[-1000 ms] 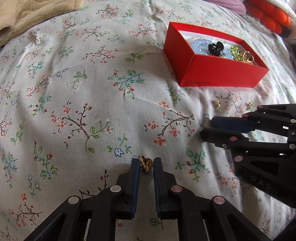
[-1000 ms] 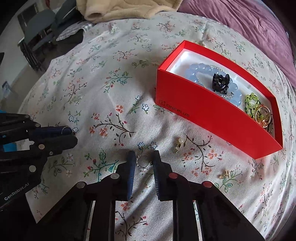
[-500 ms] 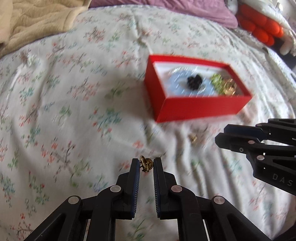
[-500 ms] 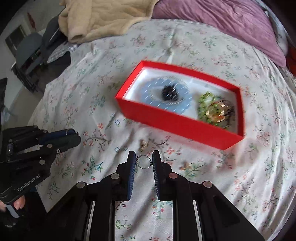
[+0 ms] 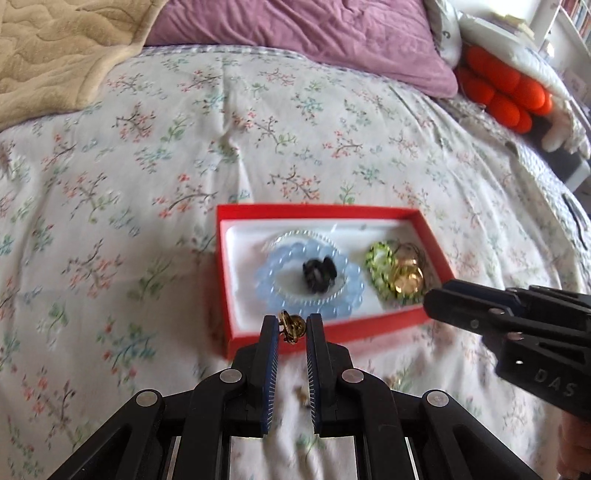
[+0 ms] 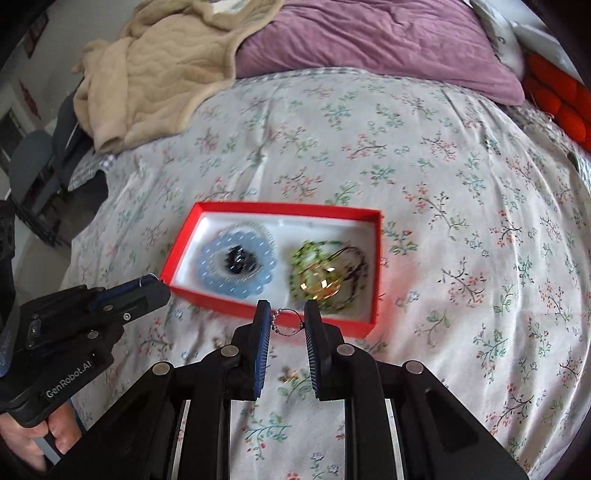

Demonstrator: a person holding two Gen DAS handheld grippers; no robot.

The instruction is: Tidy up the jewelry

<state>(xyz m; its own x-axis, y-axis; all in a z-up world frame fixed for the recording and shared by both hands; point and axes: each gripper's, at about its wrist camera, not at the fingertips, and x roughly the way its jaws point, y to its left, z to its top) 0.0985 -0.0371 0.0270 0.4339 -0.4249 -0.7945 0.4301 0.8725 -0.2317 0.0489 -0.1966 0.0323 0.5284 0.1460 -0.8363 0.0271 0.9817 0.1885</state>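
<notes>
The left gripper (image 5: 291,328) pinches a small gold earring (image 5: 290,326) between its fingertips, holding it in the air just at the near wall of the red box (image 5: 373,325), beside the blue bead bracelet's near edge. The right gripper (image 6: 286,321) is clamped on a thin silver ring on a bead chain (image 6: 286,320), stretched across the gap between its two pads and hovering over the near wall of the same box. In the left wrist view the right gripper comes in from the right, its tips close to the box's near right corner; in the right wrist view the left gripper comes in from the left, its tips just beside the box's near left corner. Inside the box, on a white lining, lies a blue bead bracelet (image 5: 308,275) with a black piece (image 5: 318,271) in its middle, and to the right of it a green beaded piece (image 5: 378,258) touching a gold piece (image 5: 406,280). The box sits on a floral bedspread (image 5: 147,184). On the cloth just beneath the grippers lies a small gold item (image 6: 290,374), too blurred to identify. Farther back are a purple pillow (image 5: 314,29) and a beige blanket (image 5: 55,55), with an orange cushion (image 5: 506,92) at the right
</notes>
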